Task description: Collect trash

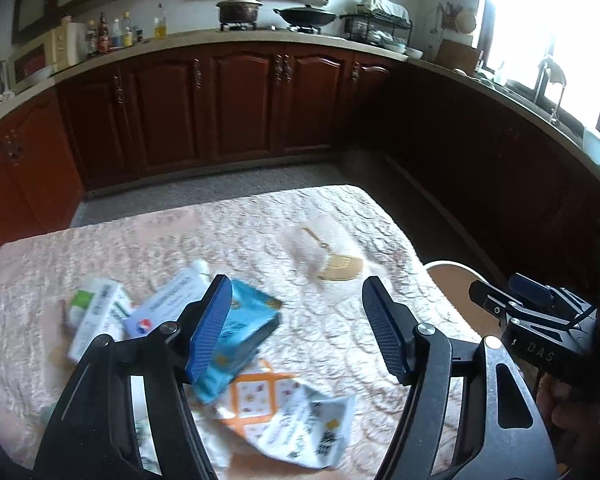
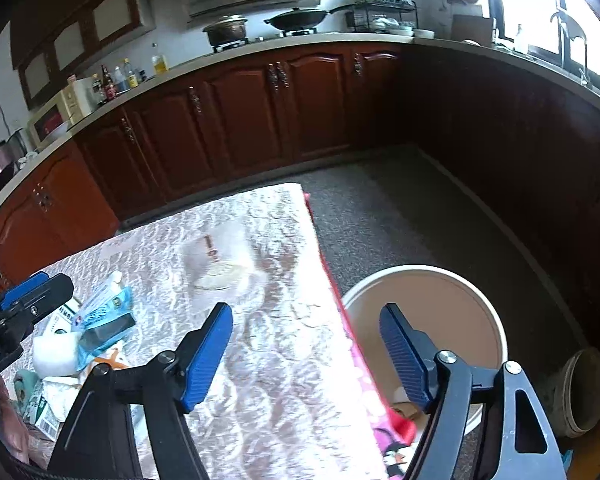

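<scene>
A pile of trash lies on the lace-covered table [image 1: 340, 340]: a blue packet [image 1: 244, 332], a white and green box [image 1: 96, 316], a white carton [image 1: 168, 300] and an orange and white wrapper [image 1: 292, 412]. A clear plastic bag [image 1: 328, 256] lies apart, farther back. My left gripper [image 1: 296, 292] hovers open over the pile's right side, holding nothing. My right gripper [image 2: 306, 316] is open and empty above the table's right edge, its right finger over a white bucket [image 2: 420, 270] on the floor. The right wrist view also shows the pile [image 2: 104, 320], the bag [image 2: 220, 264] and the left gripper [image 2: 48, 282].
Dark wooden cabinets [image 1: 240, 100] with a countertop curve around the room. Grey floor [image 2: 380, 220] lies between them and the table. A small round pot [image 2: 584, 392] stands on the floor right of the bucket. A pink cloth [image 2: 364, 380] hangs at the table's right edge.
</scene>
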`<state>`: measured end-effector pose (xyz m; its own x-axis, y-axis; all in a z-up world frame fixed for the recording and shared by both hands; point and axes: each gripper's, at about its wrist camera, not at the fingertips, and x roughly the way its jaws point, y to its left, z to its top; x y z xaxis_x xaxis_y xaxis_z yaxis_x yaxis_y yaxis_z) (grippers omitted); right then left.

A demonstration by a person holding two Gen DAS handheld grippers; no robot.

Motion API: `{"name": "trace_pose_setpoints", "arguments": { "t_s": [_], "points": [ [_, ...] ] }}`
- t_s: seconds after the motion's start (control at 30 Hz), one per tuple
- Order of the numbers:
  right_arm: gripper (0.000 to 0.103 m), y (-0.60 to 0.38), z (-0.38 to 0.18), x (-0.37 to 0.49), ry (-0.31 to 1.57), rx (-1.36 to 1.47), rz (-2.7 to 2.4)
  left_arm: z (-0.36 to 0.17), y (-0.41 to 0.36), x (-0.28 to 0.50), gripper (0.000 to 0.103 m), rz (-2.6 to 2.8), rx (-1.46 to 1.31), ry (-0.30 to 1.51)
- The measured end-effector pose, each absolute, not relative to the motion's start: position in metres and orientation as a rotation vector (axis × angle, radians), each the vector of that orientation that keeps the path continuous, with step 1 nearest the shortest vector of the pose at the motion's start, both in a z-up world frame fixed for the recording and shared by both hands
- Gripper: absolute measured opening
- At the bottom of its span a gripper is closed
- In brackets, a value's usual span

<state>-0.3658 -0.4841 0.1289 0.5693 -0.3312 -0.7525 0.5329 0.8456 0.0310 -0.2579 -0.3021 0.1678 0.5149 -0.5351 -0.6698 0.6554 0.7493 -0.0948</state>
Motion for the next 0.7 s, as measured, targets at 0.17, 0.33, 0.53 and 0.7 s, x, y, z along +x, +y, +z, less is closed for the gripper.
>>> {"name": "trace_pose_setpoints", "arguments": {
  "t_s": [0.17, 0.33, 0.53, 0.7],
  "points": [
    [0.075, -0.461, 0.130, -0.352, 0.823, 0.240, -0.473, 0.170, -0.272, -0.254, 0.067, -0.671, 0.171, 0.723],
    [0.075, -0.434, 0.133, -0.337, 0.819, 0.209, -0.428, 0.173, -0.241, -0.250, 0.067, -0.626, 0.156, 0.706],
    [0.076, -0.400, 0.136, -0.322, 0.813, 0.173, -0.367, 0.170, -0.207, -0.243, 0.067, -0.566, 0.149, 0.700],
    [0.079, -0.373, 0.135, -0.312, 0.819, 0.151, -0.318, 0.166, -0.183, -0.239, 0.067, -0.523, 0.147, 0.704]
  ]
}}
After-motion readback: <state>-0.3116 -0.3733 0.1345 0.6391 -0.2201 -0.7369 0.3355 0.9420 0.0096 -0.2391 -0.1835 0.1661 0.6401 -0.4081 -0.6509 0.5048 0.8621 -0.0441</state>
